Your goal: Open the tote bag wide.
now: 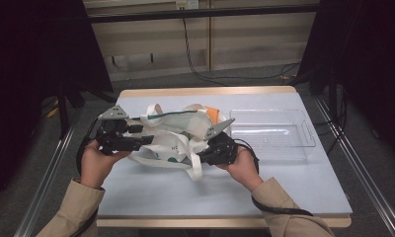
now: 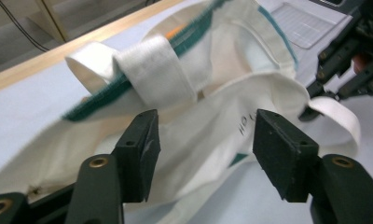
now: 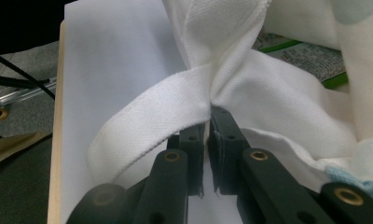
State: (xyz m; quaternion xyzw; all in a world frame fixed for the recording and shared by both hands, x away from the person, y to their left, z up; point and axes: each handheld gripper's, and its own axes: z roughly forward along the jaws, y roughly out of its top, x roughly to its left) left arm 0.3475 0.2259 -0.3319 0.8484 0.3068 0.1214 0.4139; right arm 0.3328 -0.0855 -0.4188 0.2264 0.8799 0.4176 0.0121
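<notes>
Two grippers work one white bag, which lies slumped at the middle of the table, just left of a clear tray. Its long axis runs left to right between the hands, and its green-trimmed mouth faces up and toward the far edge, with something orange showing at the far right corner.

Right gripper has its jaws pinched together on the bag's fabric where a strap joins the body — a firm hold at the bag's right end. Left gripper stands partly open with nothing pressed between its pads; the cloth lies just ahead of and beneath the jaws, and another strap loop sits beyond them.

By this reading, the left hand is the free one and the nearer to the bag's left rim — that rim, straight ahead of its jaws, looks like the next grip.
</notes>
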